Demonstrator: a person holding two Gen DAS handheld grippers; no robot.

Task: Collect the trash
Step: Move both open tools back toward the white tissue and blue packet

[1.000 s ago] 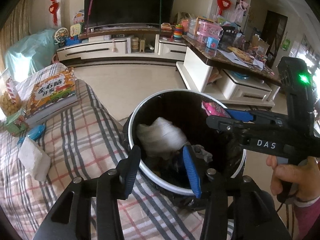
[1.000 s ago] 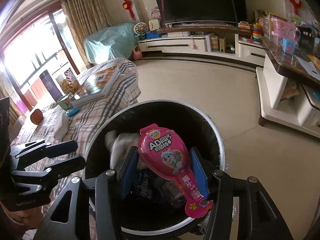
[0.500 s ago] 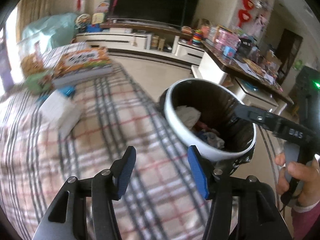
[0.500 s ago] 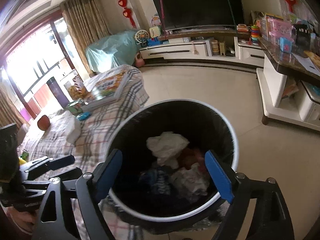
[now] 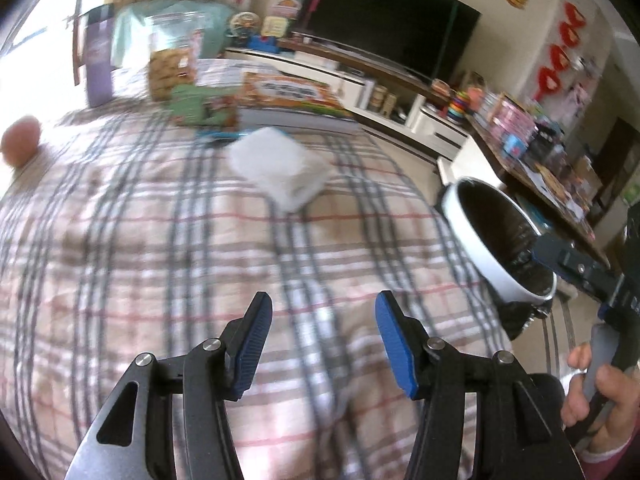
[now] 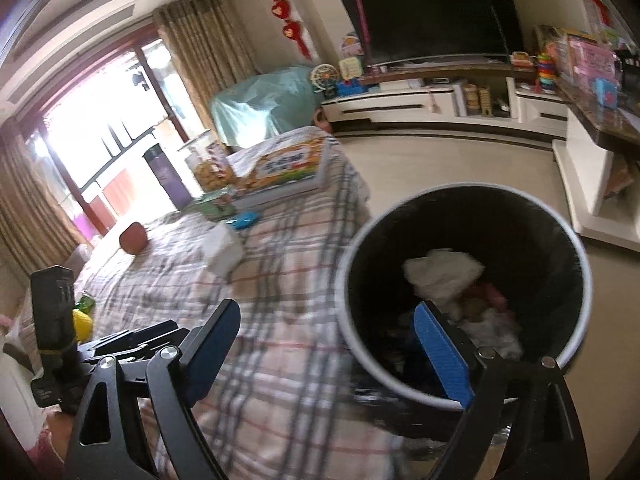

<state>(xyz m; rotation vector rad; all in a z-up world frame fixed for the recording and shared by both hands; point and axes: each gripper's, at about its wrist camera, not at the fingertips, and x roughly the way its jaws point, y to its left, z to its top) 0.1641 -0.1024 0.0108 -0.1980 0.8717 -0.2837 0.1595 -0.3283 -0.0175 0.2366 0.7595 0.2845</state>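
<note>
A round white-rimmed trash bin [image 6: 344, 288] with a black liner stands beside the plaid-covered table [image 5: 120, 240]. Crumpled white paper [image 6: 444, 270] and a pink wrapper [image 6: 494, 294] lie inside it. My right gripper [image 6: 326, 308] is open and empty, its right finger over the bin's near rim and its left finger over the cloth. My left gripper [image 5: 322, 300] is open with nothing between its fingers, above the bare cloth. A white tissue wad [image 5: 280, 168] lies on the table ahead of it. The bin [image 5: 460, 208] shows at the right of the left wrist view.
At the table's far end are a colourful book [image 5: 292, 96], a green box [image 5: 200, 106], a snack jar [image 5: 172, 64], a purple bottle [image 5: 98, 68] and a small blue item [image 6: 242, 220]. A reddish round object [image 5: 20, 140] sits left. A yellow-green item [image 6: 82, 320] lies near the left gripper.
The right gripper opened and the pink wrapper dropped into the bin. It then swung left. The left gripper left the bin and moved left over the table, opening a little.
</note>
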